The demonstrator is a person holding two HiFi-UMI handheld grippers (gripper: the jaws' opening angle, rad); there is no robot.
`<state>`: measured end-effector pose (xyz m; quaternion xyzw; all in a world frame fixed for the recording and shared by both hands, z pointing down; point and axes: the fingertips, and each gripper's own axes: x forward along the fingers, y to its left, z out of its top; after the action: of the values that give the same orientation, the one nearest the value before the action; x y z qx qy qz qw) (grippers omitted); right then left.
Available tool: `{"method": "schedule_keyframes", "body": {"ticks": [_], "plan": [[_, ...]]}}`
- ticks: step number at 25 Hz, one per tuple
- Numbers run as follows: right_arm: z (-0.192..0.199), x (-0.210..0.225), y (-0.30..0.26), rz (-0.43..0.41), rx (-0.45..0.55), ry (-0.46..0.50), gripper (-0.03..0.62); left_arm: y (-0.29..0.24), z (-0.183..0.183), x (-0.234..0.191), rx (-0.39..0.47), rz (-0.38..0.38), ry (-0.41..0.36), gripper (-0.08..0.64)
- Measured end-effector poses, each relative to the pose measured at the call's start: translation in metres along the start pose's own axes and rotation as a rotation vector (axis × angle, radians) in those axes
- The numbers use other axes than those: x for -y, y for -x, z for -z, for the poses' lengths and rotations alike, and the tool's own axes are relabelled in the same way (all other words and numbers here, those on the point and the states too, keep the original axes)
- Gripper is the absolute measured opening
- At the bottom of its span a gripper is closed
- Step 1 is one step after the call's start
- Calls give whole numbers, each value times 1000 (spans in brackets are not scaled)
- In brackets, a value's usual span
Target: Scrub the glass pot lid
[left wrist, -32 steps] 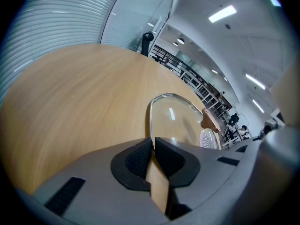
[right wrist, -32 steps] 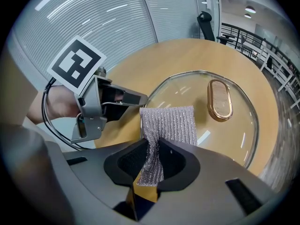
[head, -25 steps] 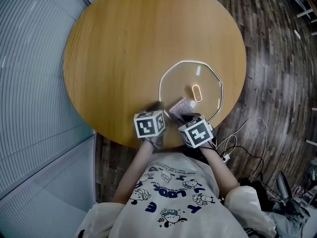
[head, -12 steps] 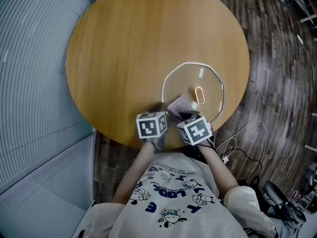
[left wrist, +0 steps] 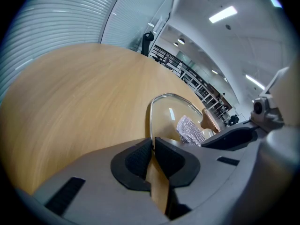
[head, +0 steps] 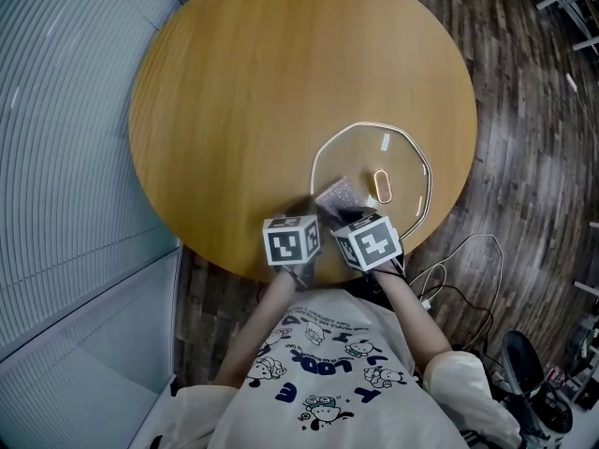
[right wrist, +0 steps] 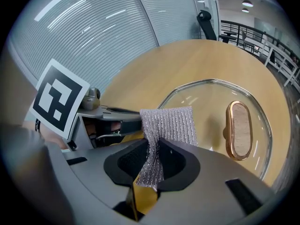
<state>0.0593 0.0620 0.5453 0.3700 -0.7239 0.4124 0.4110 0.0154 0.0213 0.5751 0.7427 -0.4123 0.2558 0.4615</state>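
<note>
The left gripper's (left wrist: pixel 153 144) jaws pinch the near rim of the glass pot lid (left wrist: pixel 171 116). The right gripper's (right wrist: pixel 152 156) jaws clamp a silver mesh cloth (right wrist: pixel 171 123), draped on the lid beside its oval handle (right wrist: pixel 238 130). The lid lies flat on the round wooden table (head: pixel 243 92), near the person's edge.

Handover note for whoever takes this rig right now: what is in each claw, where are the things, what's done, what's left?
Left claw: shut on the near rim of the glass pot lid, steadying it.
Right claw: shut on a silver mesh scrub cloth, its free end over the lid's near side, short of the handle.
The lid lies handle up on the round wooden table.
Done: both grips set.
Left: the scrubbing; the glass gives no sign of how much is covered.
</note>
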Motion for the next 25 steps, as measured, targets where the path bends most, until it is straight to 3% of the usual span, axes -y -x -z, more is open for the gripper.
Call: {"method": "schedule_keyframes", "body": {"ticks": [12, 25], "plan": [[-23, 4, -3, 9, -12, 57, 75, -1, -4, 6, -6, 3, -2, 31], [-36, 10, -13, 31, -71, 191, 75, -3, 1, 3, -6, 7, -5, 31]]}}
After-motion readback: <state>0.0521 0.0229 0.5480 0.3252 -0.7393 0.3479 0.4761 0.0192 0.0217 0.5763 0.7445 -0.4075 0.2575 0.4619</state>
